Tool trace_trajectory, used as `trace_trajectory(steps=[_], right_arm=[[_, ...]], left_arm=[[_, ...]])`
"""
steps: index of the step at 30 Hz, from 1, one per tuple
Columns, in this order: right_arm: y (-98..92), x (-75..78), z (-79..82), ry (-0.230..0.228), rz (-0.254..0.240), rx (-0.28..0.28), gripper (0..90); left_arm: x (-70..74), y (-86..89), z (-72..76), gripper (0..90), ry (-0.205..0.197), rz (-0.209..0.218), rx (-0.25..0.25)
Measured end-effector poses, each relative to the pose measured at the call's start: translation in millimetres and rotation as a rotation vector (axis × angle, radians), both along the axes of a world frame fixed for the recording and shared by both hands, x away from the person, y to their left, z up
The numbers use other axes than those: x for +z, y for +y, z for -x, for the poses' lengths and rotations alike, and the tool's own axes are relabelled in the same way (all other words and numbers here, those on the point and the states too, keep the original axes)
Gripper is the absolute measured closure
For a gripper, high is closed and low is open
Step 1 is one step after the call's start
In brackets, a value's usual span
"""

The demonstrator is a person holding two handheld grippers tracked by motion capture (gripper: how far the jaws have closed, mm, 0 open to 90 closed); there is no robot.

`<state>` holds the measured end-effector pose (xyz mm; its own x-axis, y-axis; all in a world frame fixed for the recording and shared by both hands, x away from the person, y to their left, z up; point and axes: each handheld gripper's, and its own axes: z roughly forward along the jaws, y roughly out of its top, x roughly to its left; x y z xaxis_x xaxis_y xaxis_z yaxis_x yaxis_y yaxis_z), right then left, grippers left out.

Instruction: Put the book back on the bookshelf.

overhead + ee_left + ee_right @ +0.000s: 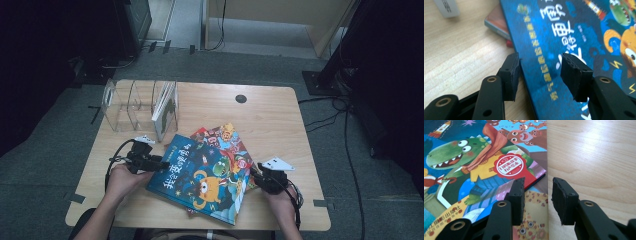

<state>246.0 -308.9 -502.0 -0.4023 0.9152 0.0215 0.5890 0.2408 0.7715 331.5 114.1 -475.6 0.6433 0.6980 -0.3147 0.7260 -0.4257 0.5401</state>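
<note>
A blue picture book (202, 177) with an orange monster lies on top of a loose stack of picture books (227, 140) on the wooden table (280, 120). My left gripper (163, 164) is at this book's left edge. In the left gripper view its jaws (540, 60) stand open astride the spine of the blue book (564, 37), one pad over the table, the other over the cover. My right gripper (256, 174) is at the stack's right edge. Its jaws (537, 185) are open over the corner of a dinosaur book (481, 165) and a patterned book (534, 200) beneath.
A clear plastic book rack (131, 106) stands at the back left with one book (166, 111) upright in its right slot. A round cable hole (241, 98) sits at the back of the table. Bare wood lies right of the stack.
</note>
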Motion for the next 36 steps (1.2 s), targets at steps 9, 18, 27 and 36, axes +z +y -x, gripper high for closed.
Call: trace_trajectory(steps=[9, 18, 27, 36], right_arm=[[-1.2, -1.1, -10.9, 0.004, -0.025, 0.004, 62.1], [3.5, 4.9, -3.9, -0.001, -0.050, 0.015, 62.7], [18.2, 4.9, 8.8, 0.017, -0.065, 0.025, 57.0], [24.3, 4.6, 5.5, 0.021, -0.072, 0.034, 61.3]], left_arm=[[-1.1, -0.3, 2.0, 49.0, -0.027, -0.025, -0.008], [0.8, 12.1, 8.5, 52.6, -0.015, 0.006, 0.007], [-1.8, 11.5, 14.8, 55.5, 0.018, 0.006, 0.014], [-1.4, 9.8, 17.2, 59.0, 0.012, -0.009, 0.046]])
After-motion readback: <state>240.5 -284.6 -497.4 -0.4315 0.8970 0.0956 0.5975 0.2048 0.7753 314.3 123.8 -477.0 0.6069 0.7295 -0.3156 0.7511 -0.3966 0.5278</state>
